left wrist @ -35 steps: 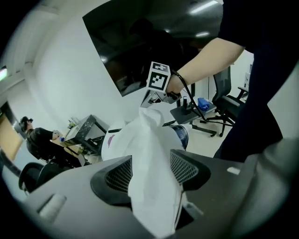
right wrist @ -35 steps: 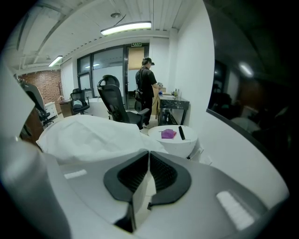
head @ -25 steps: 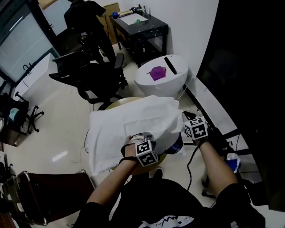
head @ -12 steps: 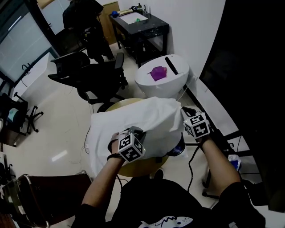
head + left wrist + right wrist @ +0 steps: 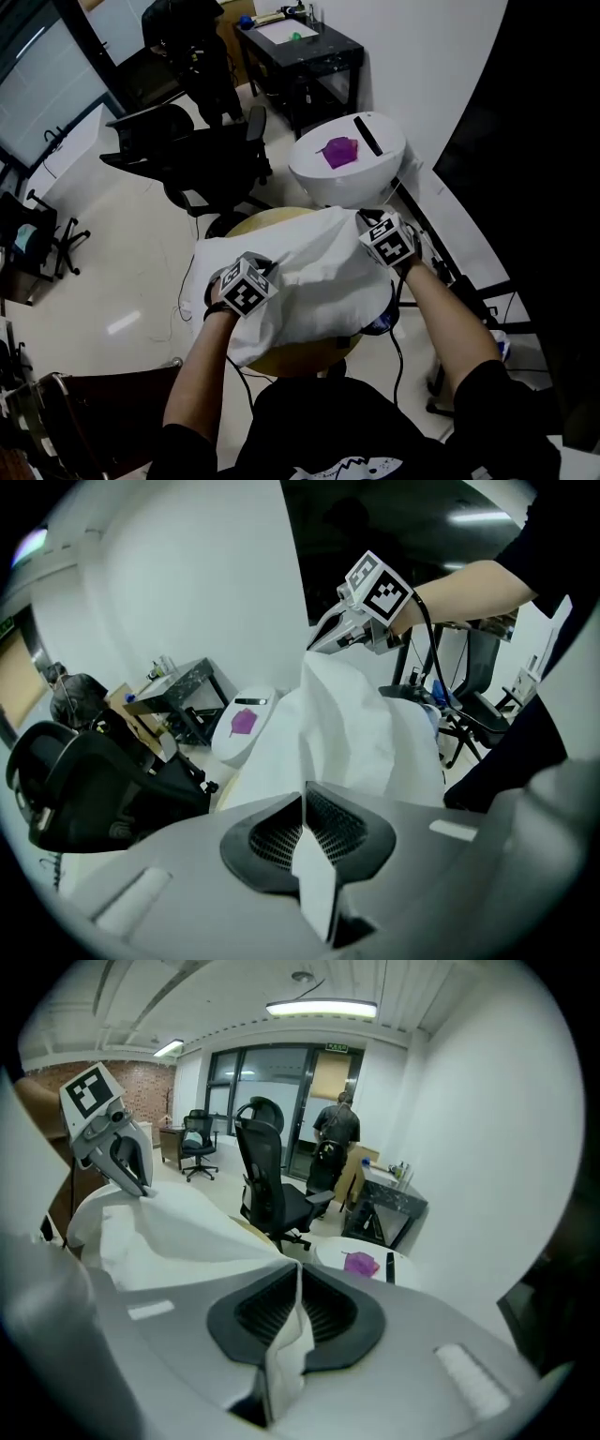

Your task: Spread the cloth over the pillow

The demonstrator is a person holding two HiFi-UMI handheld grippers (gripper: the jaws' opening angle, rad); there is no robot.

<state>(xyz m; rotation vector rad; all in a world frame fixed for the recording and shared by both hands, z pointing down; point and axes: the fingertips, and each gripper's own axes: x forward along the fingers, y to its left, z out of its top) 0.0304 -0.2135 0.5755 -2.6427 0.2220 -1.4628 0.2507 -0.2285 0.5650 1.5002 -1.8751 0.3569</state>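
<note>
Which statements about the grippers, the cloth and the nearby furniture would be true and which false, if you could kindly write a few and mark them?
1. The left gripper is shut on the white cloth. True.
2. The right gripper is open and holds nothing. False: its jaws are closed on a fold of the white cloth.
3. A purple object lies on the white round table. True.
4. The black office chair lies tipped over on the floor. False: it stands upright on its wheeled base.
</note>
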